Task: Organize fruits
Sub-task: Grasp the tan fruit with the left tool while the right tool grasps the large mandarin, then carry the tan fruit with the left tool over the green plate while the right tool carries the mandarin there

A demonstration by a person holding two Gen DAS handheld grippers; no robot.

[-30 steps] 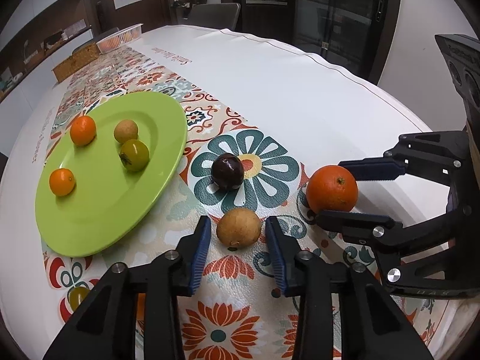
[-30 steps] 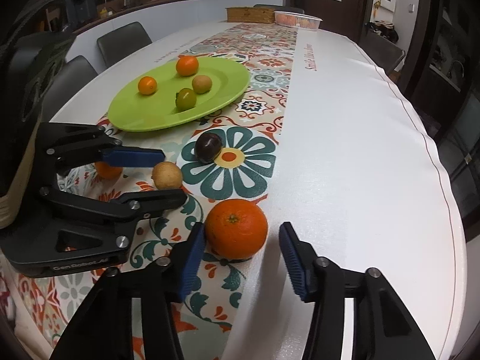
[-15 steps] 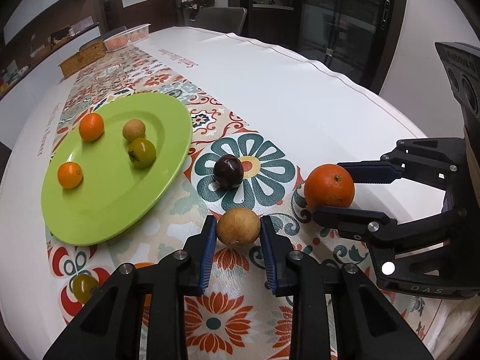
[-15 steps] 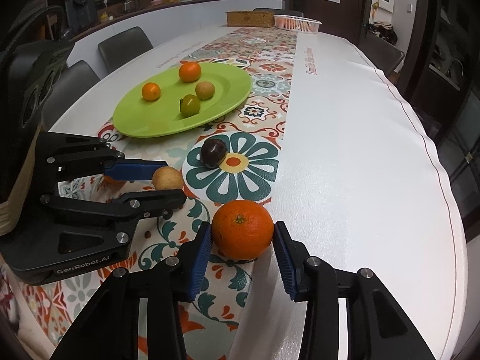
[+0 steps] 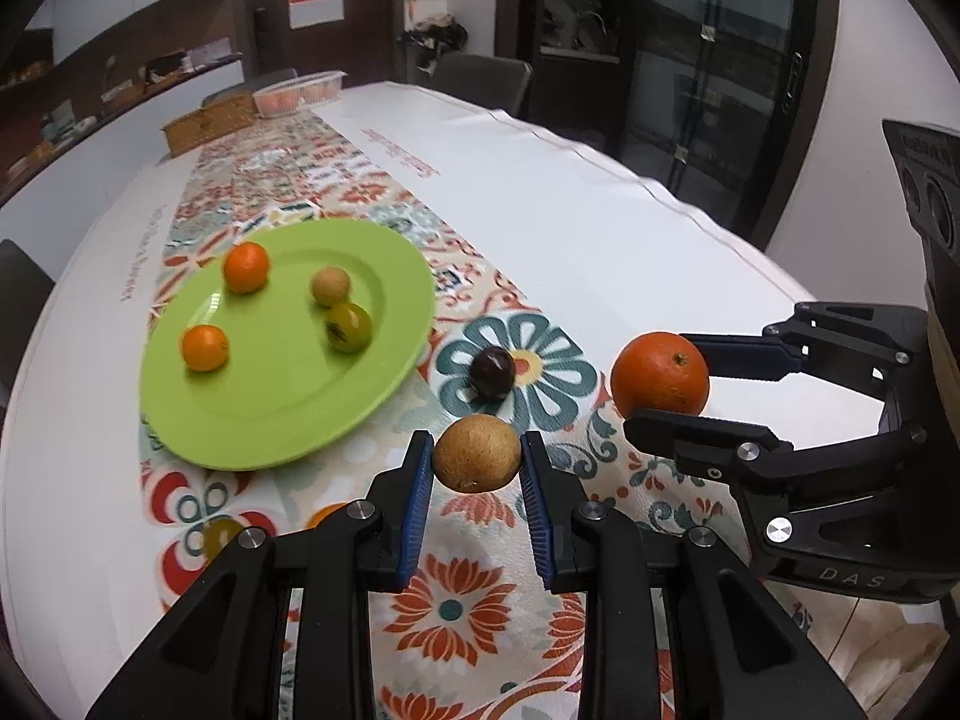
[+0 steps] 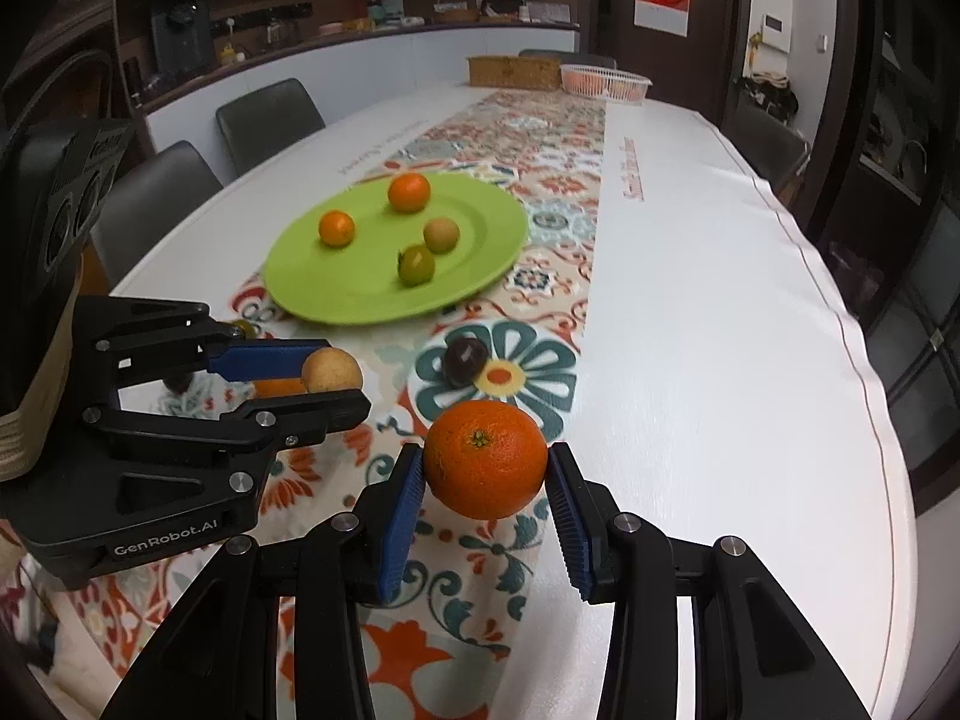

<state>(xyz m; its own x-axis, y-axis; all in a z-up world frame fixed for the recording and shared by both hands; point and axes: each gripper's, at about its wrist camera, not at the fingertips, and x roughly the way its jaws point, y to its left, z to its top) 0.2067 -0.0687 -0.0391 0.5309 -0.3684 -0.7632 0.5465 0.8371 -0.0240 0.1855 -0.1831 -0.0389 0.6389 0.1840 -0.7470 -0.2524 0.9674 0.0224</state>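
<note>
My left gripper is shut on a brown round fruit and holds it above the patterned runner; it also shows in the right wrist view. My right gripper is shut on a large orange, lifted off the table; the orange also shows in the left wrist view. A green plate lies ahead to the left with two small oranges, a tan fruit and a green fruit. A dark plum rests on the flower pattern.
Two small fruits lie on the runner under my left gripper. A basket and a woven box stand at the table's far end. Chairs line the left side.
Both grippers closed on their fruits, the left on the brown fruit and the right on the large orange, and lifted them off the table.
</note>
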